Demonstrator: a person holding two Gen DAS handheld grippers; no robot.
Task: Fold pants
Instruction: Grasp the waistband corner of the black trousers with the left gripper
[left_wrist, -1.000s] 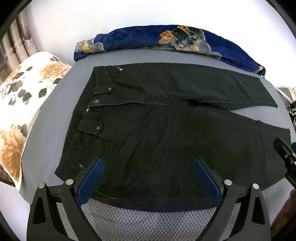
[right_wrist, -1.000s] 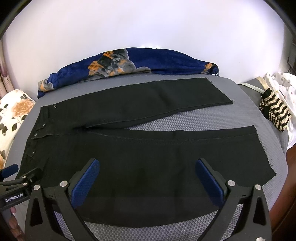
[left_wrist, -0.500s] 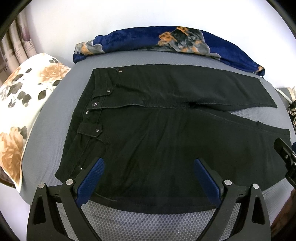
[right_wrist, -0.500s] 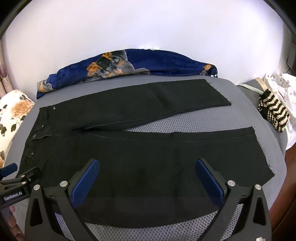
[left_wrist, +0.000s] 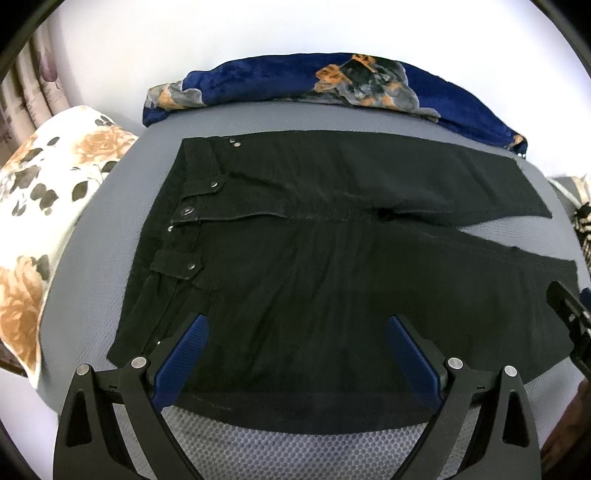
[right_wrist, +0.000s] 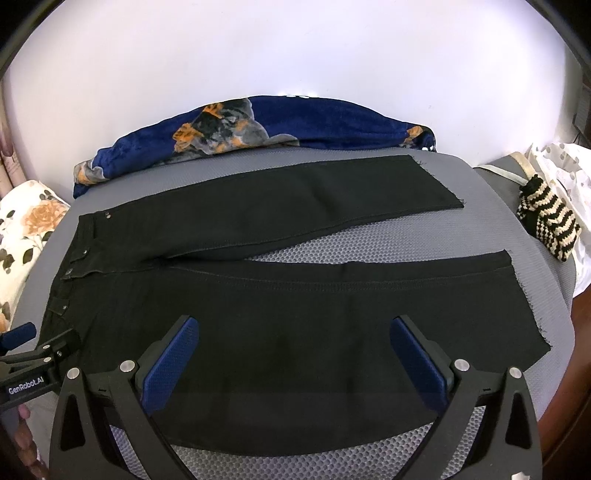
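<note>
Black pants (left_wrist: 314, 266) lie flat on a grey mesh bed surface (left_wrist: 295, 450), waistband to the left, both legs spread to the right in a narrow V. My left gripper (left_wrist: 295, 354) is open and empty above the near hip edge. My right gripper (right_wrist: 295, 354) is open and empty above the near leg of the pants (right_wrist: 332, 314), with the hem off to its right. The left gripper also shows at the left edge of the right wrist view (right_wrist: 33, 365).
A blue floral blanket (left_wrist: 332, 81) lies along the far edge against the white wall. A floral pillow (left_wrist: 44, 206) sits at the left. A striped knit item (right_wrist: 546, 225) and white cloth (right_wrist: 565, 166) lie at the right.
Both views have shifted slightly, the pants sitting a little lower and farther in frame. The pants lie unchanged and both grippers stay open.
</note>
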